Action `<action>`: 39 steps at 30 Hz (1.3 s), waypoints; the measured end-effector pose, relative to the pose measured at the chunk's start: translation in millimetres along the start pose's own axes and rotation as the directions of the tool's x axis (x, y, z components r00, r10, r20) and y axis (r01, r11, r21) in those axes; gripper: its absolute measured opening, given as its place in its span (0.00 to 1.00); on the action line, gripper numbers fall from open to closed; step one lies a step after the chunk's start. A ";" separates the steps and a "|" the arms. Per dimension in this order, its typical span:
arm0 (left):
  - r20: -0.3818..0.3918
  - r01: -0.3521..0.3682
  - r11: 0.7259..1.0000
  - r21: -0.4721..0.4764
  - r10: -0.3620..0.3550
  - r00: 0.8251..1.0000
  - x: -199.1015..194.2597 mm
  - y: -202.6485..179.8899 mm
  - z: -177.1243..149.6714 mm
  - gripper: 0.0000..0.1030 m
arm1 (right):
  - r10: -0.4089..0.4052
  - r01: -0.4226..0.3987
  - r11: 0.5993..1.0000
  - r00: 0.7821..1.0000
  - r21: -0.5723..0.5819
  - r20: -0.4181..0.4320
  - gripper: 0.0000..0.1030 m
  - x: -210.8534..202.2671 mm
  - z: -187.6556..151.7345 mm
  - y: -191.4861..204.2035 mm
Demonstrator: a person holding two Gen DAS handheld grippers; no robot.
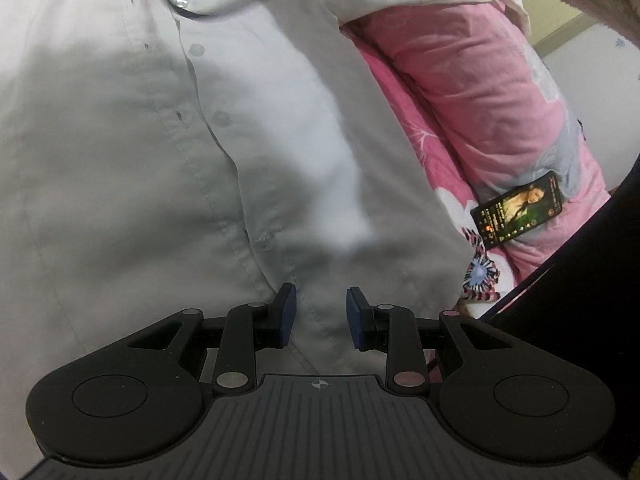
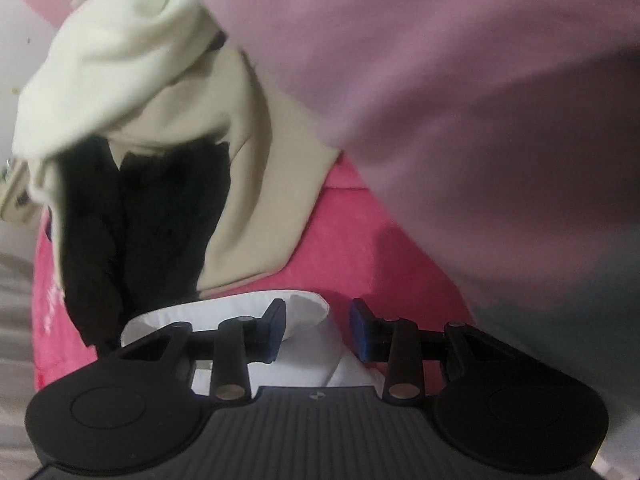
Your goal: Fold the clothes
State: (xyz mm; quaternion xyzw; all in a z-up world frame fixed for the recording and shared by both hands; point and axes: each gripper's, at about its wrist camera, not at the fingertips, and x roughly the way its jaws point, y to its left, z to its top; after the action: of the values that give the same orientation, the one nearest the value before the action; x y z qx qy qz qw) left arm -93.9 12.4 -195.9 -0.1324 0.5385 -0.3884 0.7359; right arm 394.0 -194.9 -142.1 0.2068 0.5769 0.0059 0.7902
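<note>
A pale grey button-up shirt (image 1: 168,168) lies spread on the bed and fills most of the left wrist view, its button placket running down the middle. My left gripper (image 1: 322,316) is open just above the shirt's lower part, with cloth showing between the blue pads. My right gripper (image 2: 318,332) is open over a white collar or cuff (image 2: 308,320) of the shirt, which lies between and under its fingers on a bright pink sheet (image 2: 352,248).
A pink floral quilt (image 1: 480,104) lies rolled to the right of the shirt with a lit phone (image 1: 518,210) on it. A pile of cream (image 2: 112,52), beige and black clothes (image 2: 152,216) lies ahead of the right gripper. A pale pink garment (image 2: 460,80) fills the right.
</note>
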 end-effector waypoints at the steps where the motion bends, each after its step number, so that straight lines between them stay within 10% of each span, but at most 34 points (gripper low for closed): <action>1: -0.001 0.003 1.000 -0.002 -0.003 1.000 0.3 0.8 0.2 0.26 | -0.002 0.002 1.000 1.000 -0.028 0.003 0.14 0.2 -0.2 3.5; 8: -0.003 0.014 1.000 -0.006 -0.014 1.000 0.7 4.5 1.0 0.26 | -0.026 0.091 0.905 0.987 -0.416 0.158 0.03 -22.4 -21.6 43.1; 13: -0.005 0.018 1.000 -0.003 -0.018 1.000 1.0 6.5 1.3 0.26 | -0.035 0.337 0.634 0.911 -0.696 0.410 0.03 -33.6 -62.2 73.5; 17: -0.006 0.016 1.000 -0.004 -0.016 1.000 1.6 6.5 1.8 0.26 | -0.006 0.435 0.541 0.858 -0.720 0.513 0.03 -22.8 -81.4 81.6; 19: -0.006 0.014 1.000 -0.005 -0.014 1.000 1.8 6.7 2.1 0.26 | -0.024 0.451 0.559 0.847 -0.695 0.531 0.09 -20.0 -80.9 78.8; 22: -0.006 0.011 1.000 -0.002 -0.011 1.000 2.0 6.8 2.4 0.26 | -0.055 0.476 0.618 0.821 -0.626 0.569 0.43 -27.5 -75.3 74.4; 24: -0.006 0.010 1.000 -0.001 -0.010 1.000 2.4 7.1 2.6 0.26 | -0.029 0.454 0.668 0.807 -0.589 0.590 0.43 -43.1 -71.1 67.8; 28: -0.007 0.010 1.000 0.004 -0.010 1.000 3.1 7.5 2.8 0.26 | 0.073 0.301 0.691 0.876 -0.657 0.477 0.42 -66.6 -75.9 61.6; 33: -0.004 0.010 1.000 0.012 -0.010 1.000 3.1 7.6 2.2 0.26 | 0.095 0.188 0.586 0.950 -0.788 0.297 0.40 -56.4 -106.8 69.5; 39: 0.002 0.007 1.000 0.012 -0.007 1.000 2.0 7.2 1.2 0.26 | -0.018 0.242 0.571 0.959 -0.784 0.283 0.40 -20.0 -112.4 71.2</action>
State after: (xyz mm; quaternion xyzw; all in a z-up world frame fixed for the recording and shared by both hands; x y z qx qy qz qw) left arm -89.5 15.5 -201.3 -0.1302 0.5350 -0.3940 0.7360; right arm 300.8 -98.8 -128.1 -0.2216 0.4220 0.1848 0.8594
